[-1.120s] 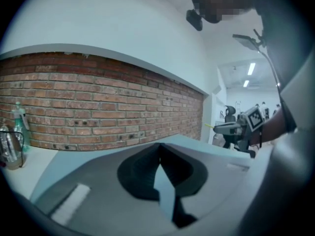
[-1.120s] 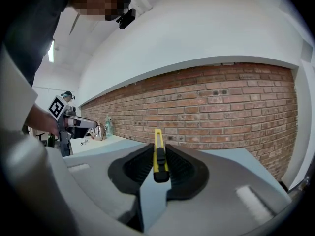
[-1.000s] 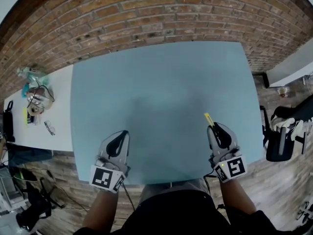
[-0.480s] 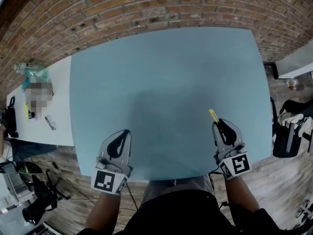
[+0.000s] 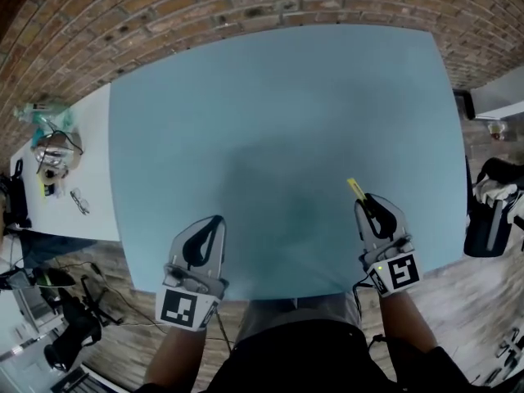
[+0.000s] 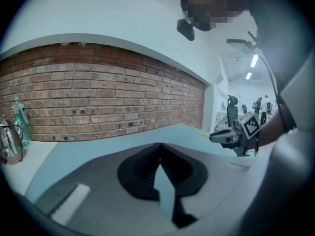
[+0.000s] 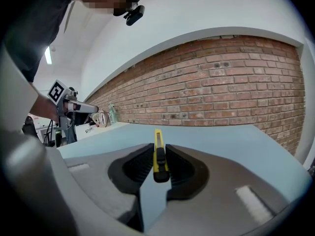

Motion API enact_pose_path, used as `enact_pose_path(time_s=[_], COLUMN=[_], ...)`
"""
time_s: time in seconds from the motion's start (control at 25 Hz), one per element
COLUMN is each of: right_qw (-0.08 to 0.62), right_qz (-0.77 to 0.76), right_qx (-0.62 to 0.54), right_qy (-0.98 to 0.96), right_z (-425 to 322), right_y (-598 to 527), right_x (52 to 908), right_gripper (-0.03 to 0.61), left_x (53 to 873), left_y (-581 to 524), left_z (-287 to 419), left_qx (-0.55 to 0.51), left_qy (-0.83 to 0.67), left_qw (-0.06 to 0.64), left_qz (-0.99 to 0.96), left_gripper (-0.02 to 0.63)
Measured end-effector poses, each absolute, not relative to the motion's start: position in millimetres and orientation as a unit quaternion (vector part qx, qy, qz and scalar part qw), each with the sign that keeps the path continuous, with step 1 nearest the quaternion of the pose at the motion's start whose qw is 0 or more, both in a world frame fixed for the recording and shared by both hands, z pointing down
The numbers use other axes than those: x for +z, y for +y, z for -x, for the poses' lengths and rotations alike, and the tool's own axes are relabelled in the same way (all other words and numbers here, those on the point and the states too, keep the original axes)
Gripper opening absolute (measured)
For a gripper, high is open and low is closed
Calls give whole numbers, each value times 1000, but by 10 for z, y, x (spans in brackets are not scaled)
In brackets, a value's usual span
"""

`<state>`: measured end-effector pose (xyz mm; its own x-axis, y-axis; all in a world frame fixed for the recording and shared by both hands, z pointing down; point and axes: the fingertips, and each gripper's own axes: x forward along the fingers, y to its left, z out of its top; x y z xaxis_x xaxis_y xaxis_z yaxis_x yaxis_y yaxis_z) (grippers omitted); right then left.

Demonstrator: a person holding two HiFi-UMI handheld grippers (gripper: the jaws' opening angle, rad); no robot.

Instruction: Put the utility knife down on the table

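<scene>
A yellow utility knife (image 5: 355, 189) (image 7: 158, 154) sticks forward out of my right gripper (image 5: 368, 202) (image 7: 158, 150), whose jaws are shut on its black-and-yellow body. That gripper hovers over the near right part of the pale blue table (image 5: 278, 113) (image 7: 221, 141). My left gripper (image 5: 211, 223) (image 6: 158, 149) is over the table's near left edge, its jaws shut together with nothing between them. In the left gripper view the right gripper (image 6: 231, 135) appears at the right with the knife's yellow tip pointing left.
A white side table (image 5: 78, 178) at the left carries bottles, a metal item and glasses. Behind the blue table runs a brick wall (image 5: 205, 6). A black chair (image 5: 491, 211) stands off the right edge. Cables and gear lie on the wooden floor (image 5: 57, 334) at lower left.
The head camera has tilted, so the table looks larger and nearer. Both grippers stay at the near edge, and the right one still holds the knife.
</scene>
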<state>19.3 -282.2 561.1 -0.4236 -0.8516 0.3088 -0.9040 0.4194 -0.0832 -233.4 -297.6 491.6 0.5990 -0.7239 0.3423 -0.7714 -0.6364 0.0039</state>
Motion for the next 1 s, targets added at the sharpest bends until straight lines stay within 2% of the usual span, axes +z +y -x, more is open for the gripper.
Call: enact_pose_path(time_s=[0.24,1.0], right_qw=[126,171], right_qz=[-521,-520], right_qx=[126,154], right_qy=[-834,-823], right_z=[-255,-189], right_y=[-2809,-2954], right_x=[5872,6389], right_gripper=[77,77], left_x=[5127,5531], left_y=[-2948,-2719], left_z=[2262,2443], left_qx=[165,189], left_qy=[-435,-443], left_qw=[123,161], left_qz=[-876,-861], left_gripper=[3,5])
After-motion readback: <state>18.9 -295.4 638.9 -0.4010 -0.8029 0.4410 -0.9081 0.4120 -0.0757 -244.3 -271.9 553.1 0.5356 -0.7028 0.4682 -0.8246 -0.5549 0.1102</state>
